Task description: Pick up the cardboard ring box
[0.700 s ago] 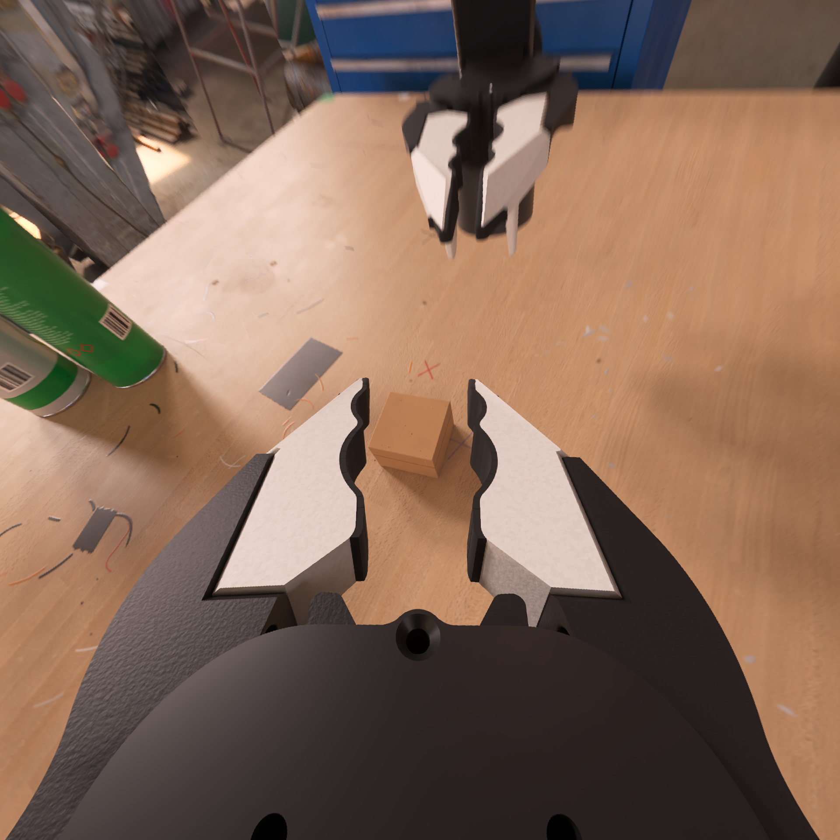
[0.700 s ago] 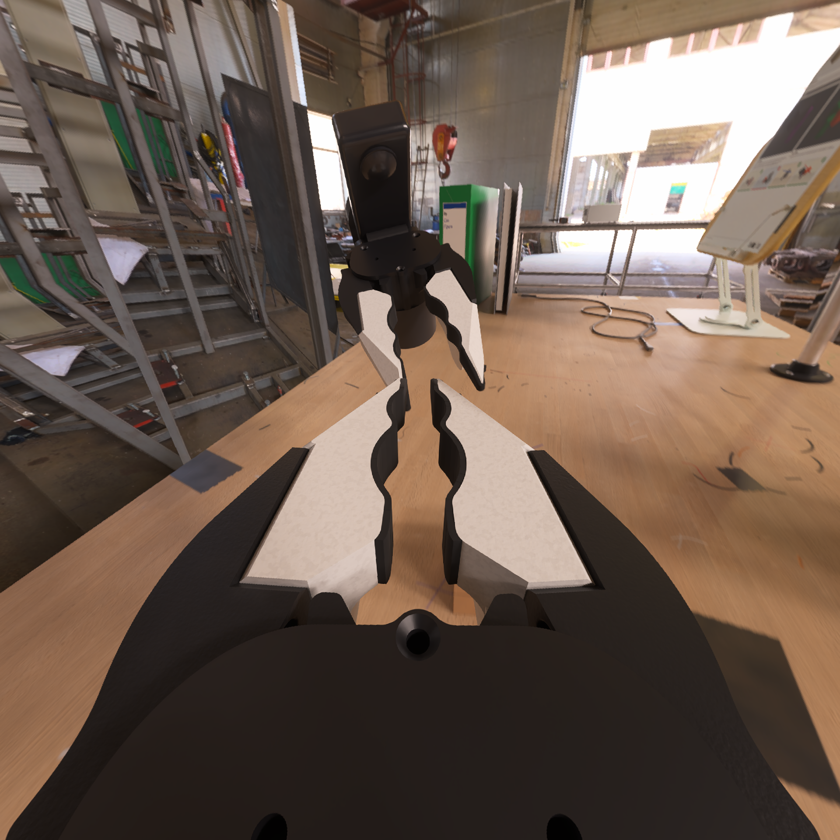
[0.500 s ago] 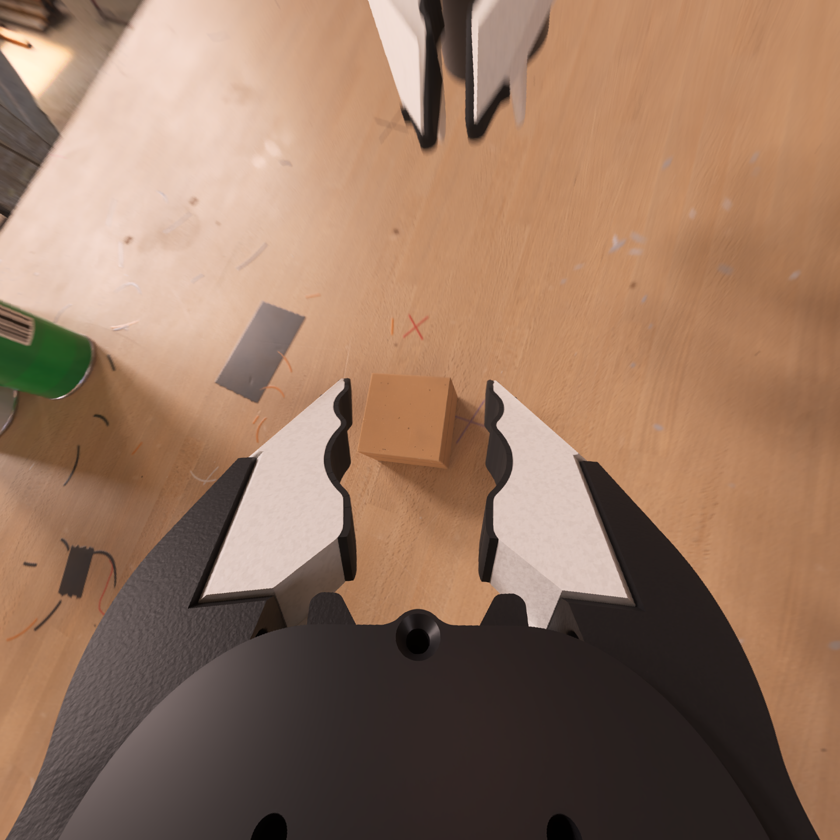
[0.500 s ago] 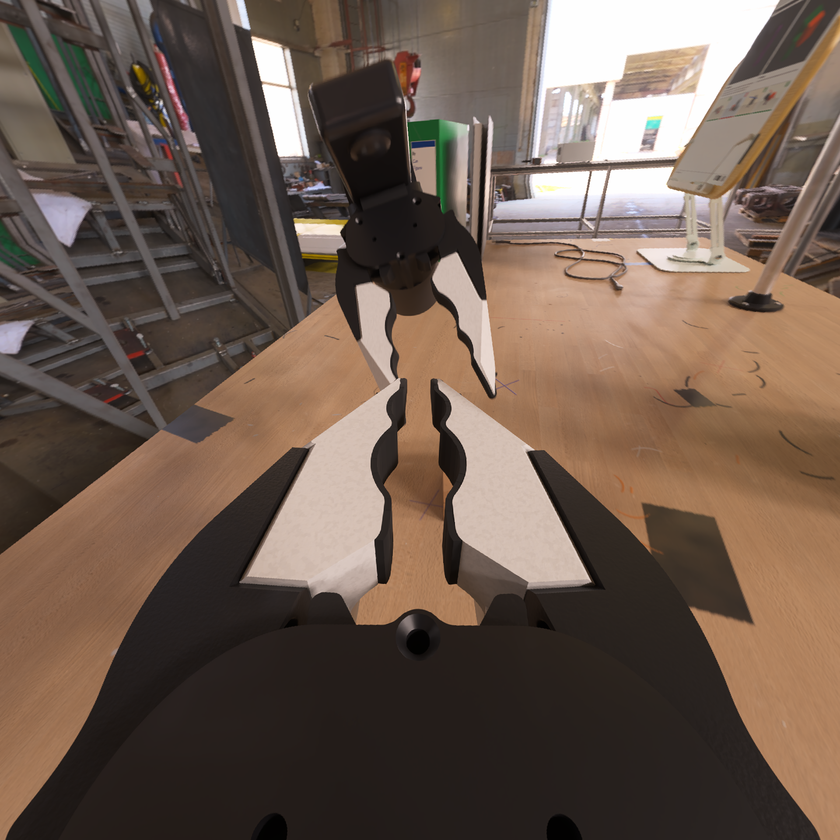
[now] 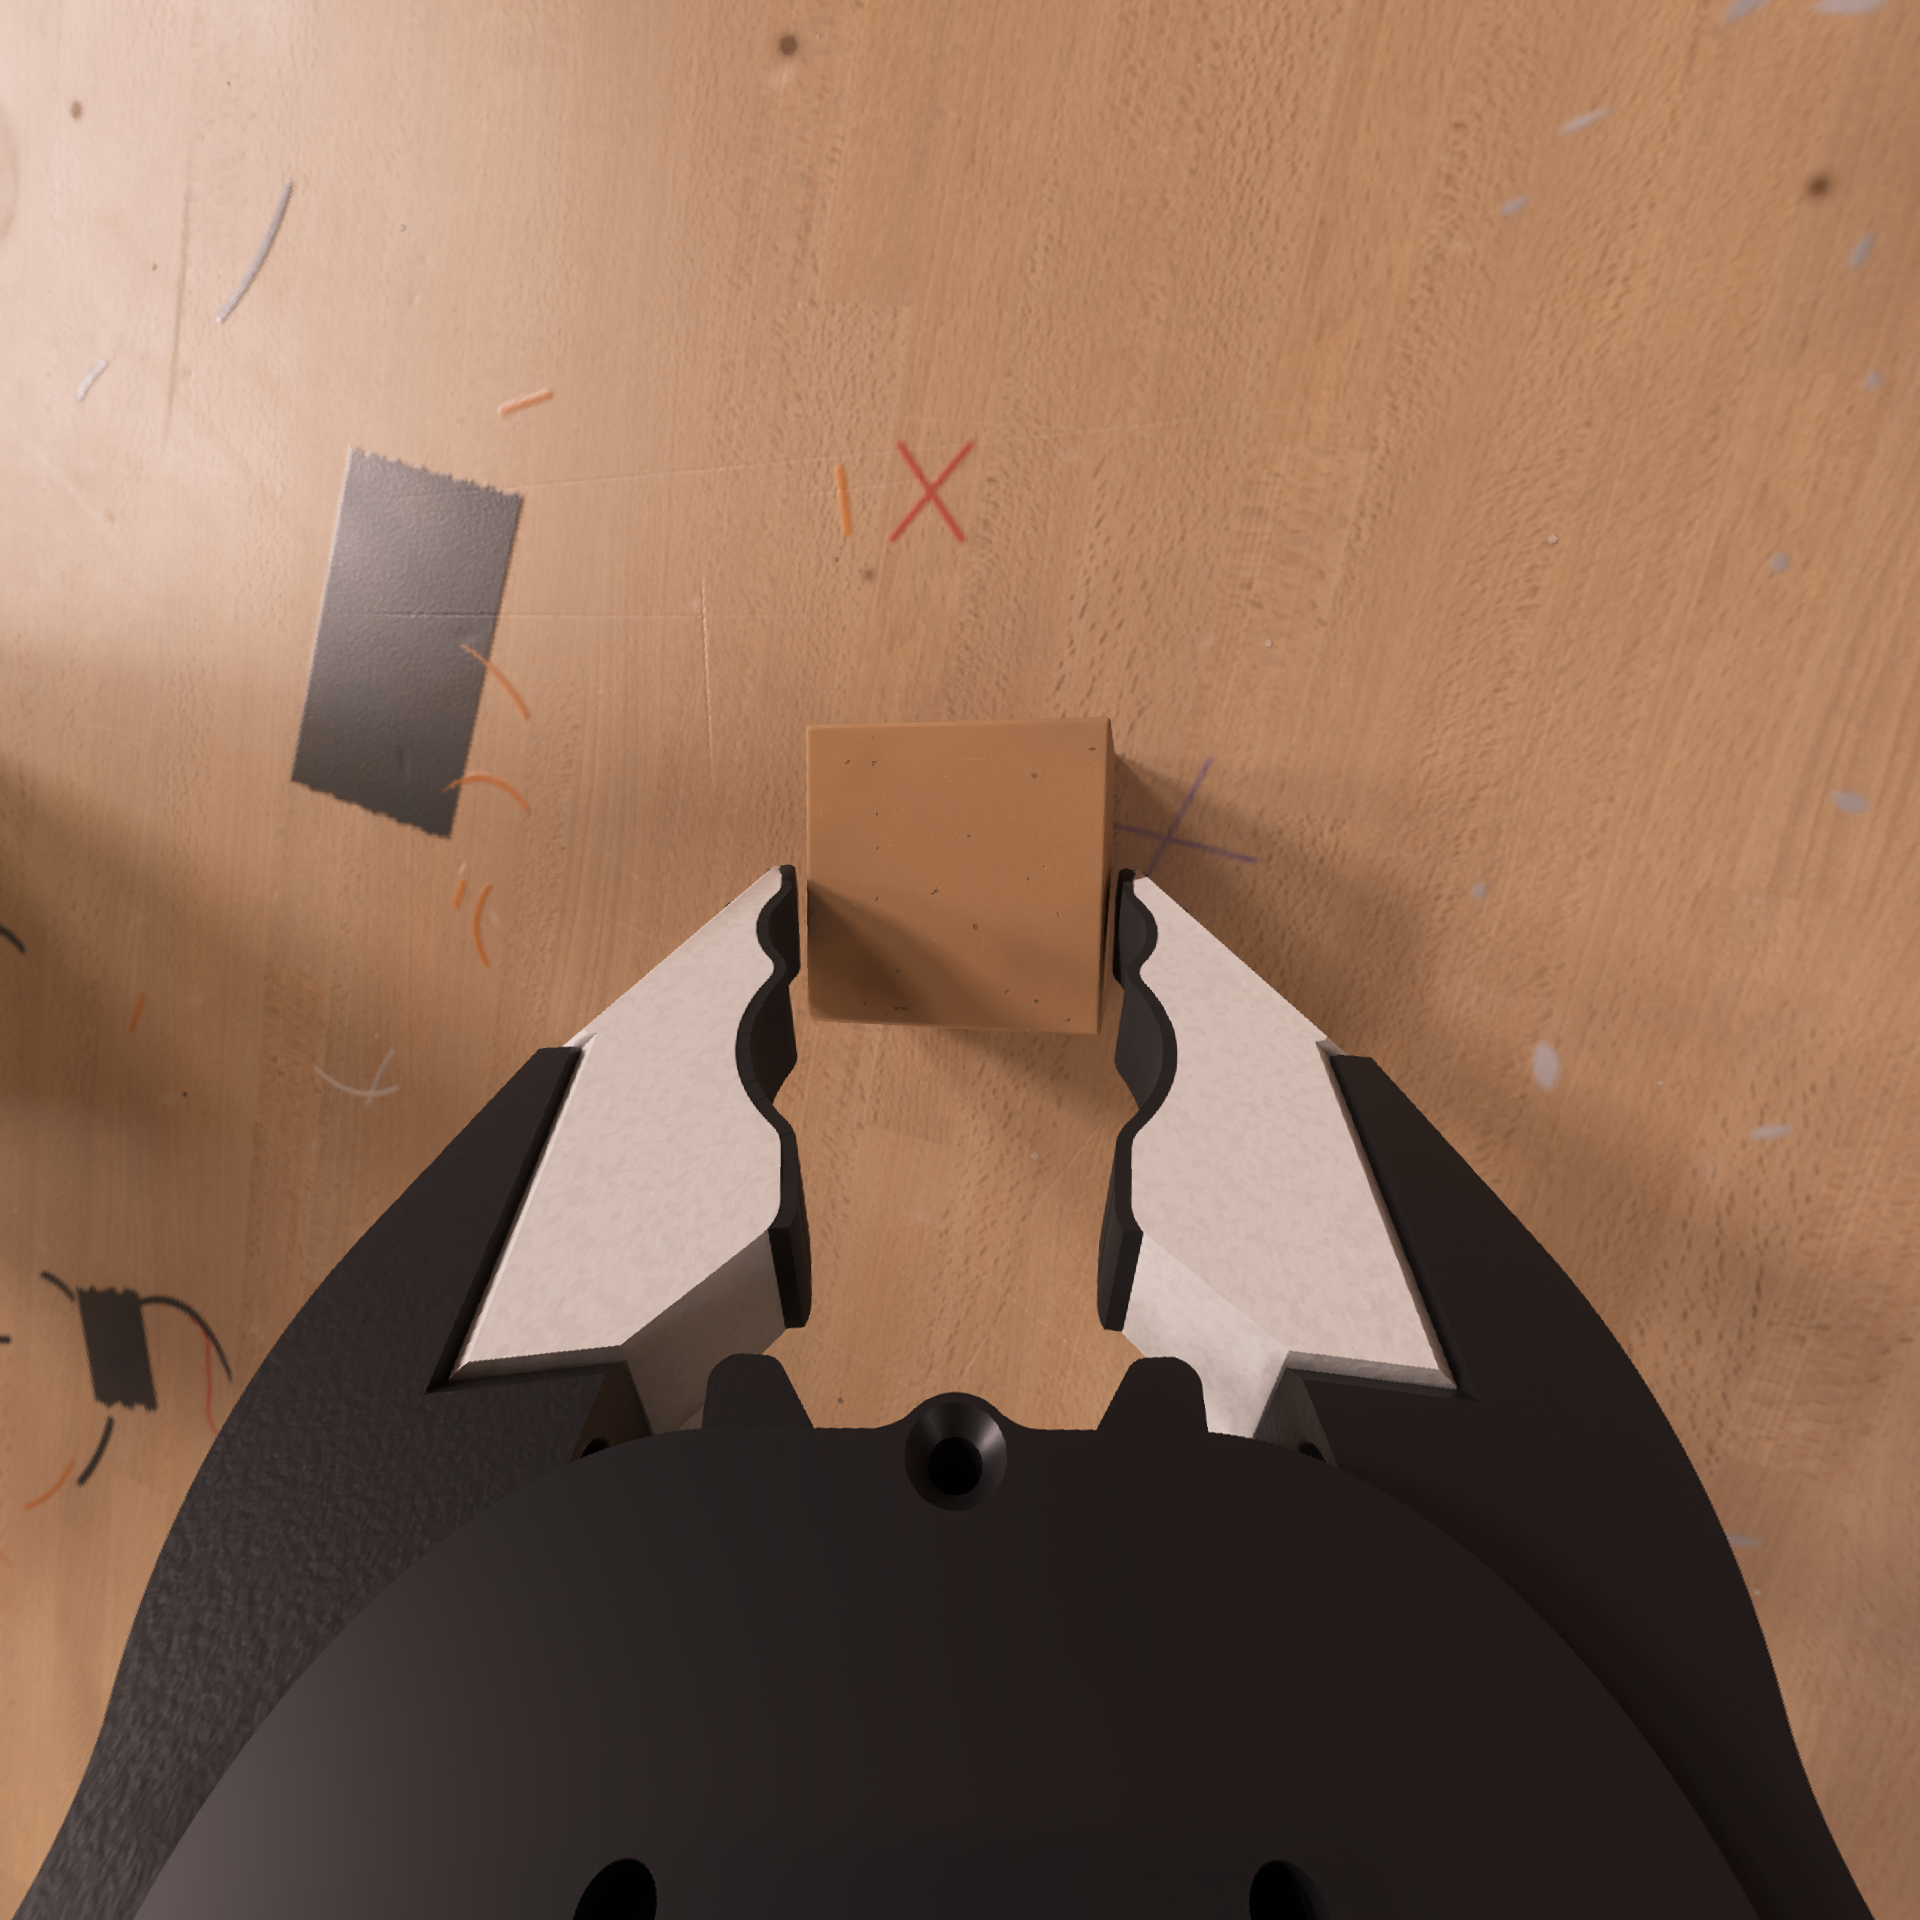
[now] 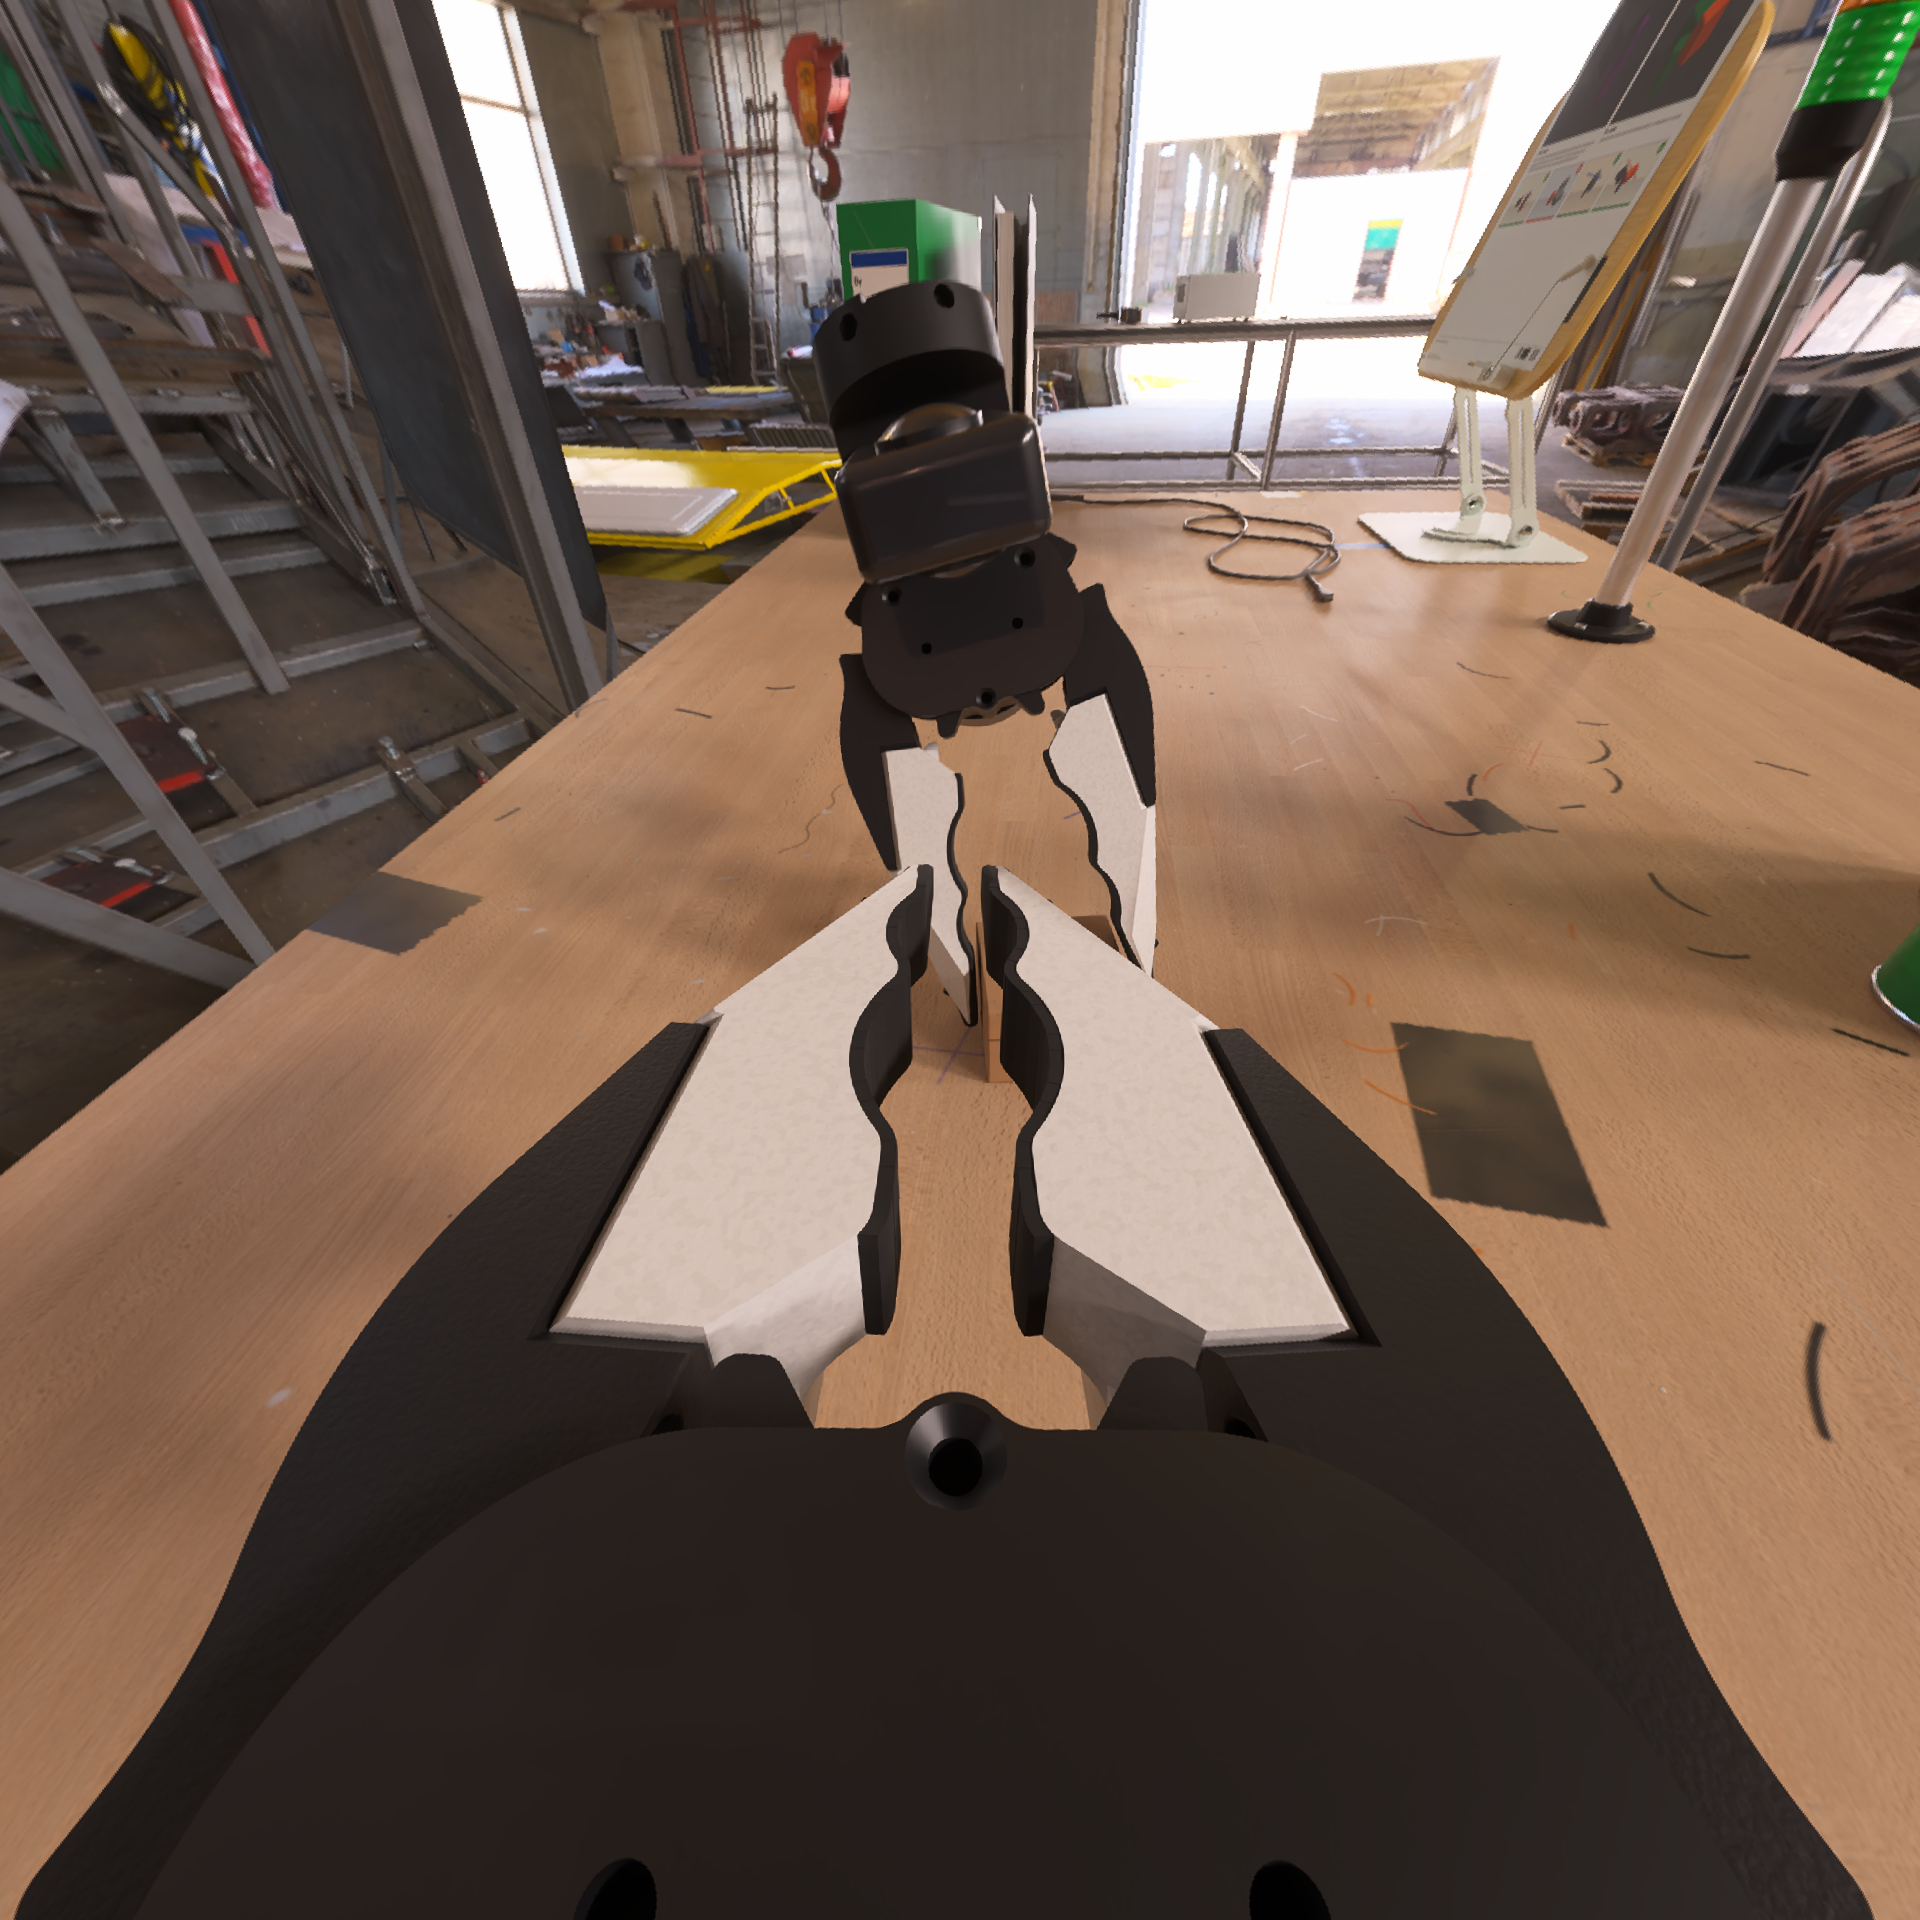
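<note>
Left wrist view: the left tool (image 5: 951, 883) points down at the bench (image 5: 1455, 520), its fingers spread on either side of the box (image 5: 951, 883). Each fingertip (image 5: 781, 914) sits right at a side face of the box; whether they press it I cannot tell. The box stands on the bench between the tips. Beyond it lies a red cross (image 5: 930, 490); off to the tool's left, a grey tape patch (image 5: 405, 639).

Right wrist view: the right tool (image 6: 956, 883) hovers low over the bench, fingers nearly together, holding nothing. Just ahead stands the left tool (image 6: 1039, 956), straddling the box (image 6: 990, 1023).
</note>
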Controlling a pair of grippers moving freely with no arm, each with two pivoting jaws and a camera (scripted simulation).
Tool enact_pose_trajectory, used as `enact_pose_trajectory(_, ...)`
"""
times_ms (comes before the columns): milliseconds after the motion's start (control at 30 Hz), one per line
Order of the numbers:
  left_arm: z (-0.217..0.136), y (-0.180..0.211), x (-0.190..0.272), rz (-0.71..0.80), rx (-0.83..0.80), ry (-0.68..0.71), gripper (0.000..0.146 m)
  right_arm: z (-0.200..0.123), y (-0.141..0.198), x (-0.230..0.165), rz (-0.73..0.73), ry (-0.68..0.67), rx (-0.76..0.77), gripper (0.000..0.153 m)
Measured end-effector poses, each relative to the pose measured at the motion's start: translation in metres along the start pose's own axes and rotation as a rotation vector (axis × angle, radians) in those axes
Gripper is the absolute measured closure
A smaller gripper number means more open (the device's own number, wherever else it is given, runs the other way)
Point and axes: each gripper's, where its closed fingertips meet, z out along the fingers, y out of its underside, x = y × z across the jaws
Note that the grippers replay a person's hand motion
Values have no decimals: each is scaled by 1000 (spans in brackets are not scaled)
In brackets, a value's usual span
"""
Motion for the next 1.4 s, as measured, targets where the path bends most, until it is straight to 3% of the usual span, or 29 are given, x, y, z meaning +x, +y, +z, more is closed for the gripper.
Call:
enact_pose_trajectory(300,-4,0,-2,10,60,9,87,4,5,5,-26,27,-27,143)
enact_pose_trajectory(700,-68,-14,6,-86,275,27,87,25,-2,0,-146,68,-47,143)
enact_pose_trajectory(1167,-104,0,3,-124,232,-6,87,69,-35,18,-231,57,-12,143)
enact_pose_trajectory(1400,-96,6,5,-137,249,56,87,71,-14,16,-213,66,-12,143)
